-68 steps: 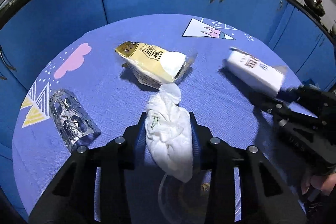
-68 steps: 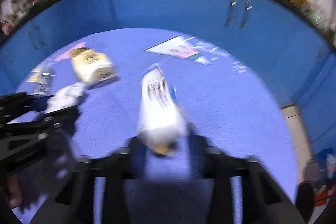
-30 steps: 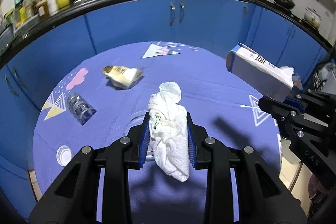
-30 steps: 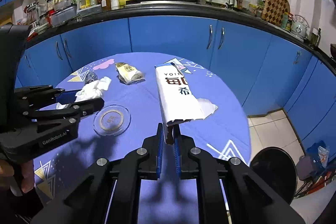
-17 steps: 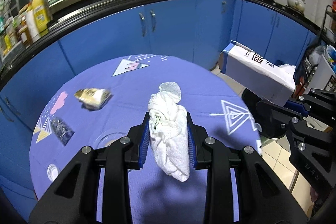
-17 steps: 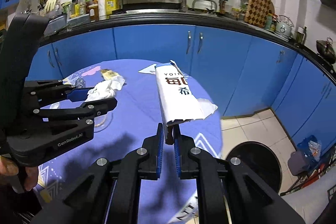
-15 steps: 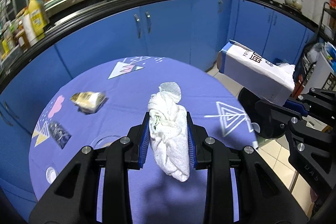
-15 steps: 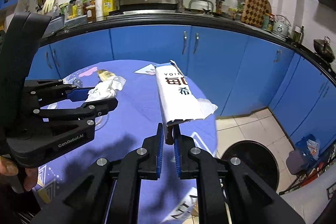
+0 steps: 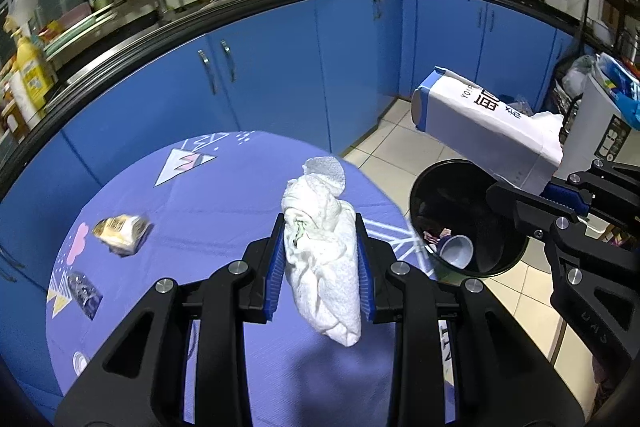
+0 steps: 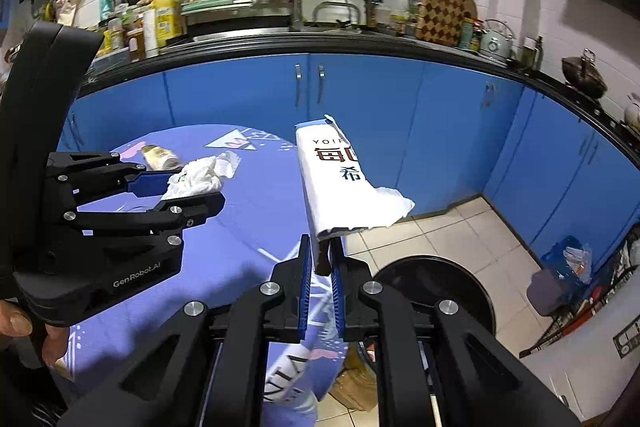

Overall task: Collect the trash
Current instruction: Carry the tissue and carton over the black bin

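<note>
My left gripper (image 9: 320, 259) is shut on a crumpled white tissue wad (image 9: 322, 251), held in the air over the right edge of the round purple table (image 9: 208, 195). My right gripper (image 10: 320, 267) is shut on the torn end of a white and blue carton (image 10: 336, 179); the same carton (image 9: 480, 123) hangs above a black trash bin (image 9: 468, 219) on the floor. In the right wrist view the bin's rim (image 10: 440, 267) shows just past my fingers, and the left gripper (image 10: 176, 187) with the tissue (image 10: 200, 175) is at the left.
A yellow snack wrapper (image 9: 120, 231) and a clear crumpled wrapper (image 9: 82, 293) lie on the table's left side. The bin holds a pale cup (image 9: 456, 251). Blue cabinets (image 9: 280, 67) curve behind. A white box with bags (image 9: 604, 123) stands at the right on the tiled floor.
Both grippers have swung right, off the table's middle toward the floor bin, each keeping its load. The bin has come into view under the carton.
</note>
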`<state>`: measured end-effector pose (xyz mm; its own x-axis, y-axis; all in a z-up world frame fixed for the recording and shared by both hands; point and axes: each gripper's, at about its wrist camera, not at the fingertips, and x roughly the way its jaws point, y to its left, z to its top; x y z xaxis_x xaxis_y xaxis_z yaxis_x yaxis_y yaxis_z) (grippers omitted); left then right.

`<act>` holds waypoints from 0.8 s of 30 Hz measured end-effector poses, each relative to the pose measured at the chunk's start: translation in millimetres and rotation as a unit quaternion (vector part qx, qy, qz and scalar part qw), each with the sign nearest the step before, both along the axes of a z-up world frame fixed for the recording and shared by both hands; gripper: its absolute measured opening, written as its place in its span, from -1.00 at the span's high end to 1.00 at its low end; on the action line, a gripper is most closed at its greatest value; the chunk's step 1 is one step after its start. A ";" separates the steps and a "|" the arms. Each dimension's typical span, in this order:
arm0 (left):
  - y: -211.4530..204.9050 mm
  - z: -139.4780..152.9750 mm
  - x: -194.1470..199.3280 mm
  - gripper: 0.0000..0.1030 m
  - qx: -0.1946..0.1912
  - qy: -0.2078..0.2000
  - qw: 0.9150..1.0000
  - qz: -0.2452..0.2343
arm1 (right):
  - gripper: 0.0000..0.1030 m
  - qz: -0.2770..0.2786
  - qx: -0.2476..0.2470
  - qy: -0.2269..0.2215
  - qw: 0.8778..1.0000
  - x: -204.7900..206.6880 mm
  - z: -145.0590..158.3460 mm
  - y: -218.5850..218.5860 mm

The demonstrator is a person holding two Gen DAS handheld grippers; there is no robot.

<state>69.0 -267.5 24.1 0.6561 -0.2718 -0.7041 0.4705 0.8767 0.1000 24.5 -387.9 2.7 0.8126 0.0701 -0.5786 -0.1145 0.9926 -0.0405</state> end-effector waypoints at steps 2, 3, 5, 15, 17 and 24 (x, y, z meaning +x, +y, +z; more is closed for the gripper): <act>-10.8 -0.3 0.3 0.38 0.003 0.000 1.000 -0.008 | 0.81 -0.010 -0.001 -0.001 1.000 -0.9 -1.4 -8.2; -16.1 -0.3 0.6 0.38 0.004 0.000 1.000 -0.012 | 0.81 -0.015 0.000 -0.001 1.000 -1.1 -2.1 -12.7; -23.9 0.2 0.1 0.38 0.005 0.000 1.000 -0.017 | 0.81 -0.024 0.003 -0.002 1.000 -2.0 -2.8 -21.5; -67.5 4.5 6.1 0.38 0.004 -0.001 0.999 -0.048 | 0.81 -0.077 -0.012 -0.015 0.997 -6.2 -4.6 -56.3; -76.5 5.7 7.6 0.38 0.003 -0.001 0.999 -0.054 | 0.81 -0.083 -0.011 -0.016 0.996 -7.6 -5.5 -63.6; -102.9 4.5 11.8 0.38 0.005 -0.002 0.997 -0.072 | 0.81 -0.099 -0.011 -0.017 0.995 -6.1 -8.7 -83.1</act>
<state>80.8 -370.5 28.6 0.6140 -0.3553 -0.7048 0.5905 0.7993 0.1116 18.4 -470.9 -6.1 0.8285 -0.1061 -0.5499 0.0853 0.9943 -0.0633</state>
